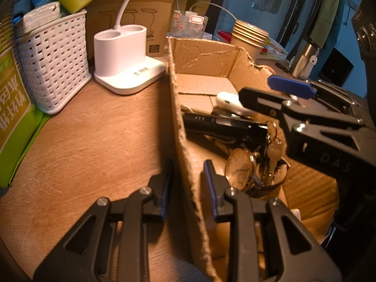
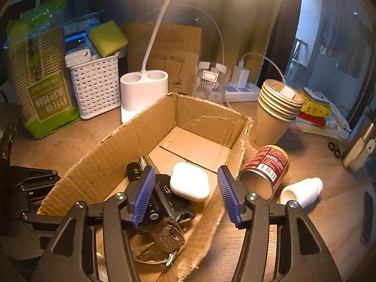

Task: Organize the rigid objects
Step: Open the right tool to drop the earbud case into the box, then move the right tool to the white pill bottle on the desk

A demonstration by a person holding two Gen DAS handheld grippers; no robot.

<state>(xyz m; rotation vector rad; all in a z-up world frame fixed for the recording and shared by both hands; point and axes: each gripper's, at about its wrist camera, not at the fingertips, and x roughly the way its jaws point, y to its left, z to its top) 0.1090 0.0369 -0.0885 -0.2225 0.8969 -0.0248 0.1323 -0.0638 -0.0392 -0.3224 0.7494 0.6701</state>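
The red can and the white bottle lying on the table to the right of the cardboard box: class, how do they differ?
The red can is printed with a label and barcode; the white bottle is plain. The red can is larger and lies right beside the cardboard box; the white bottle lies farther from it. Both lie on their sides on the table, outside the box.

One cardboard box (image 2: 206, 119) is holding one white case (image 2: 189, 182), one flashlight (image 1: 223, 124), one watch (image 1: 239, 169). One key bunch (image 2: 168, 237) is lying there too. Outside are sitting one red can (image 2: 266, 169), one white bottle (image 2: 302, 191).
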